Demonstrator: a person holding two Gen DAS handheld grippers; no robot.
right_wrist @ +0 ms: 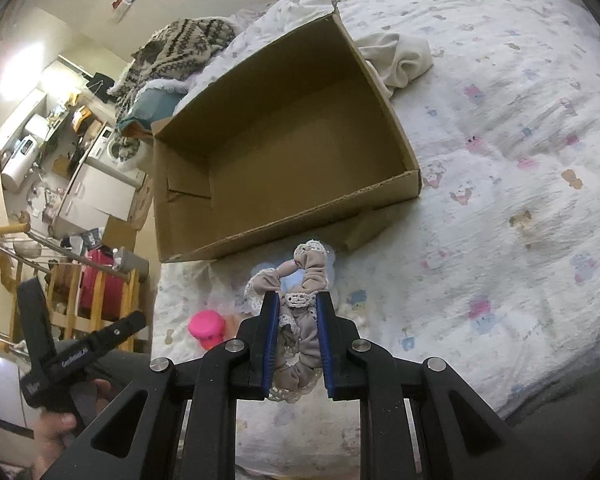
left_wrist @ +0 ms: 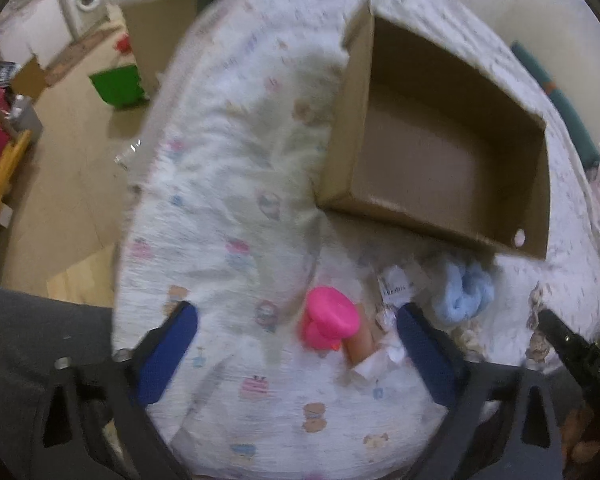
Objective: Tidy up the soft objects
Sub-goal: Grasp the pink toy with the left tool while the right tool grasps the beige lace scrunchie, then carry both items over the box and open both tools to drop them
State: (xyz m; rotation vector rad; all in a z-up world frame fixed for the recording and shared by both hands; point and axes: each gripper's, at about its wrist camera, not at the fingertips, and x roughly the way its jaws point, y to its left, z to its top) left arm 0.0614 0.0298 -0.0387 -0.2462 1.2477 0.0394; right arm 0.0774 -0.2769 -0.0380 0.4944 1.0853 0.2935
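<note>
The right claw (right_wrist: 296, 304) pinches the grey scrunchie (right_wrist: 300, 292); it should lift it over the near wall of the empty box (right_wrist: 284, 236), then let go. The left claw (left_wrist: 296, 328) is open.

Bed sheet (right_wrist: 500, 128): white, scattered small cartoon prints in pink, blue and tan. Cardboard box (right_wrist: 284, 148): plain brown inside and out. Scrunchie (right_wrist: 300, 292): grey-beige with cream lace edging. Gripper pads (right_wrist: 269, 344): deep blue on black frames. Round toy (left_wrist: 330, 322): hot pink. Fluffy item (left_wrist: 464, 296): pale blue. Knitted blanket (right_wrist: 180, 44): cream with dark zigzag bands. Crumpled cloth (right_wrist: 400, 56): off-white. Floor bin (left_wrist: 118, 86): bright green.
</note>
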